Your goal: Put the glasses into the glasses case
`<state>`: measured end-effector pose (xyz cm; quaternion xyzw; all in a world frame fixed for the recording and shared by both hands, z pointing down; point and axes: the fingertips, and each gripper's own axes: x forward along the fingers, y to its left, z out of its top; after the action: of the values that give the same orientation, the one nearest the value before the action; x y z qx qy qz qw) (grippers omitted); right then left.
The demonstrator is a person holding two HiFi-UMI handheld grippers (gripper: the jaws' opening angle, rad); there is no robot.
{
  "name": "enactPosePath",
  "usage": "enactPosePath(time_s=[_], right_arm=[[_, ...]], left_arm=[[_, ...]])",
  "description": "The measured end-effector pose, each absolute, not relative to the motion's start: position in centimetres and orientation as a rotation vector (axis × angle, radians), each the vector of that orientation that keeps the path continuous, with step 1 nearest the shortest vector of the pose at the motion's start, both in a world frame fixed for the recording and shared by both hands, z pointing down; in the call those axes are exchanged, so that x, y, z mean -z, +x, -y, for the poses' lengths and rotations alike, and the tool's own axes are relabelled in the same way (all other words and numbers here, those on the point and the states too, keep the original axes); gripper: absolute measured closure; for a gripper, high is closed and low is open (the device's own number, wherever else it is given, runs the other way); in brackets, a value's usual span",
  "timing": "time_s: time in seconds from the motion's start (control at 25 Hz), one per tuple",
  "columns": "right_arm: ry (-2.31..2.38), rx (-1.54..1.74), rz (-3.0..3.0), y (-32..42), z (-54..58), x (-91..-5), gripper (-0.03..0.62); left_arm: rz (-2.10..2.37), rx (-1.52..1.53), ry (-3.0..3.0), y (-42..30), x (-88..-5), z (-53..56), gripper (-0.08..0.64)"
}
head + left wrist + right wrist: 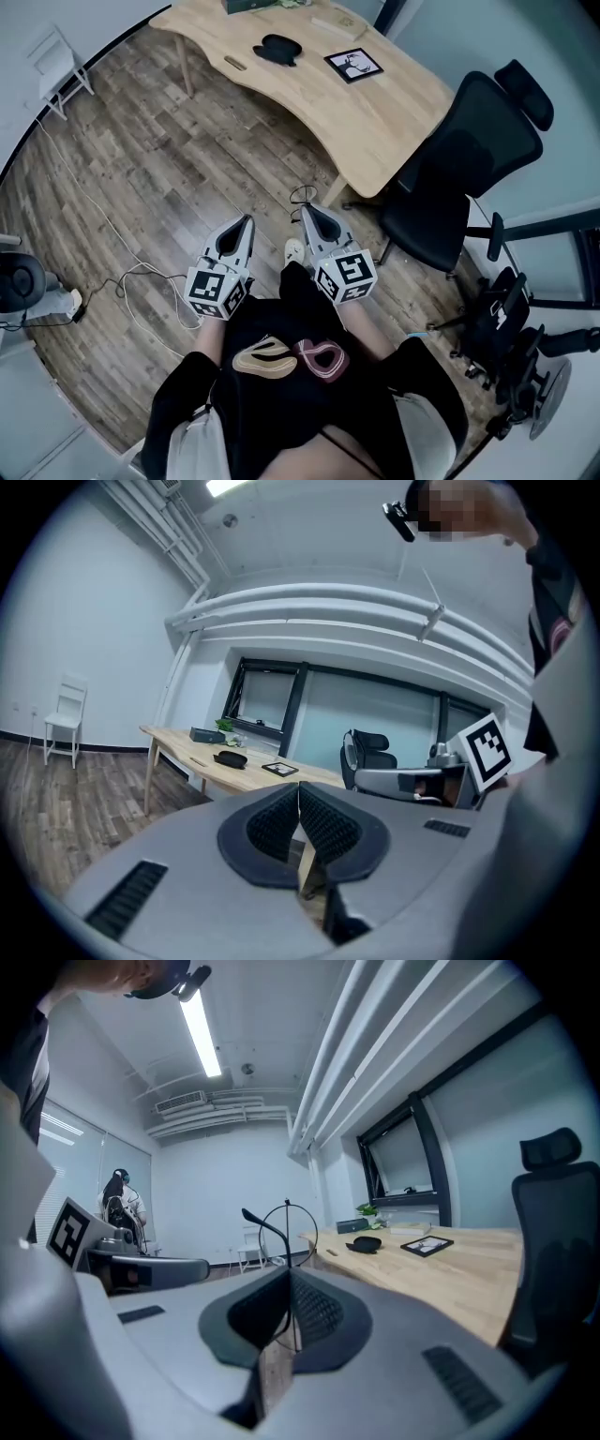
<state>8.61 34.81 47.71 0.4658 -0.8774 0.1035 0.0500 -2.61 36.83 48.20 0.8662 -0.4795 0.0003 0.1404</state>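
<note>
The black glasses case (278, 49) lies on the light wooden table (375, 122), far ahead of both grippers; it also shows as a small dark shape in the left gripper view (230, 757) and the right gripper view (365, 1243). My right gripper (307, 211) is shut on thin wire-framed glasses (287, 1232), whose round rim sticks up past the jaw tips; the glasses (304, 195) hang over the floor short of the table. My left gripper (246, 221) is beside it, jaws together with nothing between them (299, 799).
A framed black-and-white picture (353, 64) lies on the table right of the case, and a dark box (248, 6) at the far edge. A black office chair (459, 178) stands at the right. Cables (141, 281) trail over the wooden floor; a white chair (58, 58) stands far left.
</note>
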Motion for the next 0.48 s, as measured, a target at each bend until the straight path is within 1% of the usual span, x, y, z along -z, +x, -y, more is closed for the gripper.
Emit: enactPosePath(time_s=[0.48], right_arm=[[1.366,-0.300,2.684,13.2,-21.7,-47.7,0.580]], left_arm=[[1.413,-0.035,2.488,2.7,-48.2,-24.7,0.541]])
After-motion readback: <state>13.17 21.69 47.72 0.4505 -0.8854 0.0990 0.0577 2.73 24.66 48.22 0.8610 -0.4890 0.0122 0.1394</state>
